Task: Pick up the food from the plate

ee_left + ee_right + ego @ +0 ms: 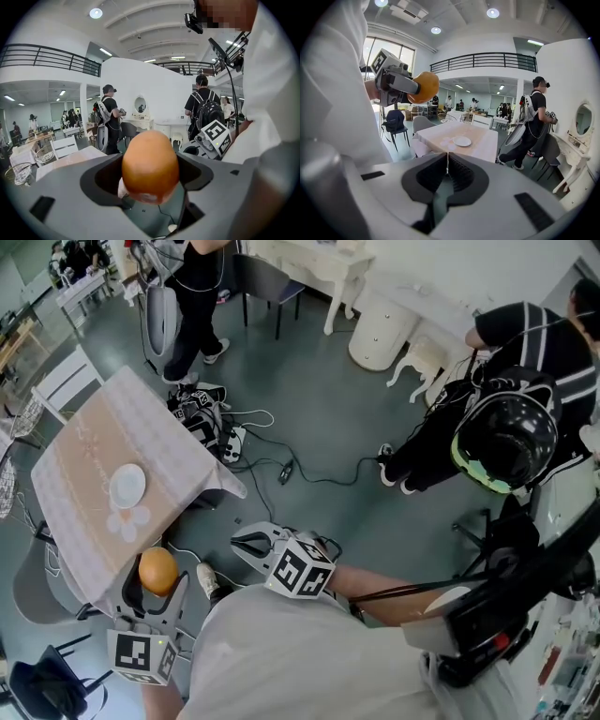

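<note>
Head view: one table [89, 456] under a pale cloth carries one white plate [127, 486], which is bare. One orange [157, 568] sits clamped in the left gripper [155, 589], off the plate and by the table's near corner. The right gripper [240, 542] is over the floor with its jaws together. Each of the two grippers bears one cube of black-and-white square markers. Two people are near: one standing [197, 287], one bent over [525, 362].

Left gripper view: both jaws press on the single orange [150, 161]. Beyond it show the right gripper's marker cube [215, 136] and two people with backpacks.

Right gripper view: the right gripper [446, 174] has its jaws closed with nothing between them. The left gripper [412, 88] holds the orange [425, 86] up high, well apart from the plate [462, 140] on the table [480, 145].
</note>
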